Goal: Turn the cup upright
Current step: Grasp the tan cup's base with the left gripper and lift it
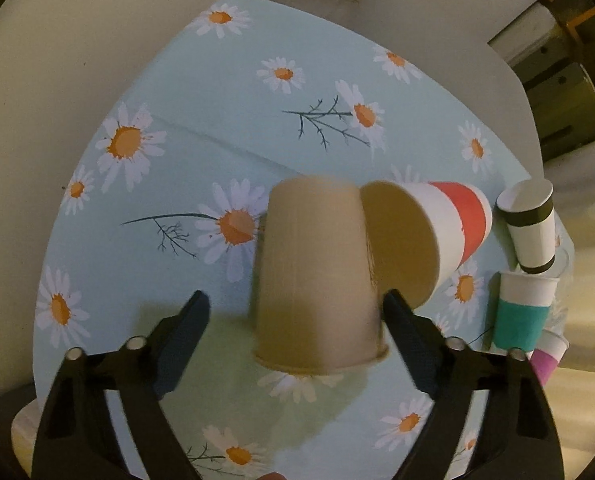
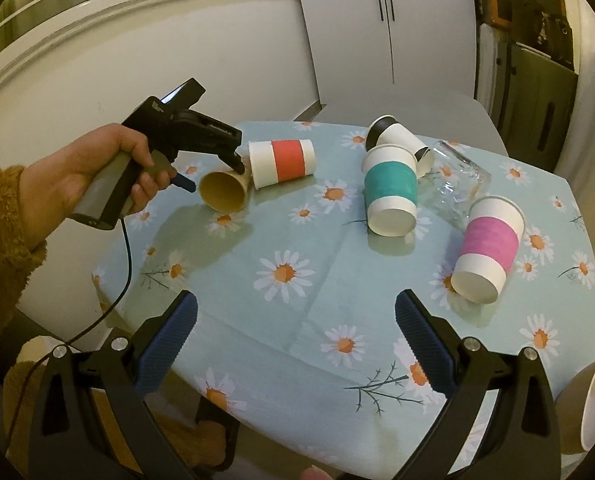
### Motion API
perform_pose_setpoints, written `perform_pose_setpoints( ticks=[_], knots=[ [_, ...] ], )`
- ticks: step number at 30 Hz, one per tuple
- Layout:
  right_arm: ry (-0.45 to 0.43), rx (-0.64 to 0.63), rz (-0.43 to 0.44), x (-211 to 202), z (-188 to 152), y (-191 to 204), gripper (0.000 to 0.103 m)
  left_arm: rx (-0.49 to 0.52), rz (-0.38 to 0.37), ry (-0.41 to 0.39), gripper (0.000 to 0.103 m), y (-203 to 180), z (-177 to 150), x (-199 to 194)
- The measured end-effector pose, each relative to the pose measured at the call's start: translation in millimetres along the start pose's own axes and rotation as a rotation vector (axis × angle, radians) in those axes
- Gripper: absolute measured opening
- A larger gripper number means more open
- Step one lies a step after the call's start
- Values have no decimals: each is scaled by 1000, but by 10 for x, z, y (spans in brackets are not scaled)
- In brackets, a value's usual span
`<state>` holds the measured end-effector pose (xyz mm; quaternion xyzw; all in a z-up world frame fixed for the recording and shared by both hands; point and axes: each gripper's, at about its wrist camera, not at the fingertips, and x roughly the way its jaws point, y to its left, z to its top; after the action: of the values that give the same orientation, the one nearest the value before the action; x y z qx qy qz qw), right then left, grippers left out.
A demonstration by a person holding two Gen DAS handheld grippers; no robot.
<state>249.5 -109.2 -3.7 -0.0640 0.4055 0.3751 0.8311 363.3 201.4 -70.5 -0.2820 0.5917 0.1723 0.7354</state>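
Note:
A plain brown paper cup (image 1: 317,276) lies between my left gripper's (image 1: 295,312) fingers, its base pointing away. In the right wrist view the brown cup (image 2: 223,194) shows its open mouth and sits tilted above the table, with the left gripper (image 2: 221,162) around it. The fingers are wide apart; the right finger (image 1: 401,320) touches the cup, the left one stands off it. My right gripper (image 2: 297,336) is open and empty over the table's near edge.
A red-banded cup (image 2: 283,162) lies on its side just beyond the brown cup. A teal-banded cup (image 2: 391,192), a black-banded cup (image 2: 397,140), a pink-banded cup (image 2: 489,248) and a glass (image 2: 453,180) lie at right. The daisy tablecloth (image 2: 297,240) covers the table.

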Motion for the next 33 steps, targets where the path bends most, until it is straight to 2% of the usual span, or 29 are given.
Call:
perform_pose_setpoints(
  ticks=[5, 12, 18, 20, 24, 30, 33],
  knots=[
    [-13, -7, 0, -65, -5, 4, 98, 23, 6, 19, 69, 14, -67, 63],
    [-31, 5, 2, -140, -3, -26, 98, 81, -2, -8, 67, 27, -181, -13],
    [-45, -5, 13, -213, -5, -21, 98, 214, 15, -40, 67, -12, -375, -257],
    [-52, -9, 18, -242, 0, -19, 98, 277, 37, -49, 67, -34, -469, -342],
    [-40, -17, 39, -263, 2, -13, 98, 398, 23, -71, 66, -86, -719, -531],
    [66, -103, 110, -278, -69, 83, 98, 750, -43, -103, 67, -343, -1371, -744],
    [113, -158, 114, -299, -124, 112, 98, 916, -67, -113, 67, -450, -1697, -813]
  ],
)
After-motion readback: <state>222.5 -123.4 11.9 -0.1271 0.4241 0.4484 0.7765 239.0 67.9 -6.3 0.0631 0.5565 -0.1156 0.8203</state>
